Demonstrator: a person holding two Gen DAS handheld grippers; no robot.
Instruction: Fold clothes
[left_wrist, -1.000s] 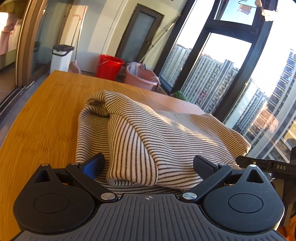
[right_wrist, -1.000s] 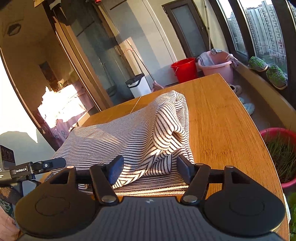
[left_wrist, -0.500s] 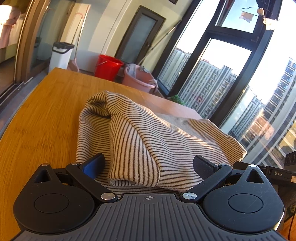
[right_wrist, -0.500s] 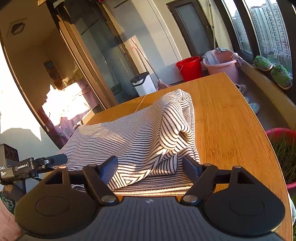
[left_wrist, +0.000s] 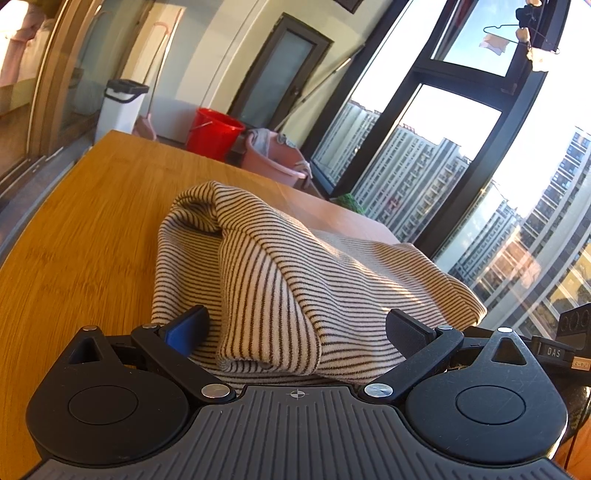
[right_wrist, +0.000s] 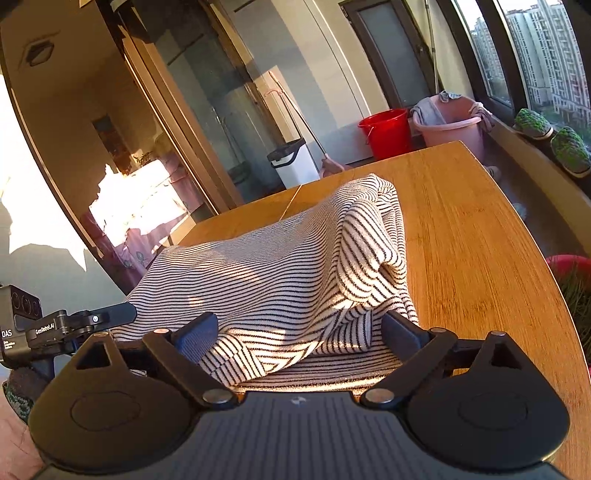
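Your shirt (left_wrist: 295, 280) sits bunched on the bench (left_wrist: 92, 236), dead ahead of both grippers. Left gripper (left_wrist: 295, 328) gapes empty; right gripper (right_wrist: 299, 332) is opening, folds between untouched.

The left gripper (left_wrist: 295, 328) stands with jaws wide apart around the near folded edge of a striped garment (left_wrist: 295, 277) heaped on a wooden table (left_wrist: 92, 236), pads not pressing it
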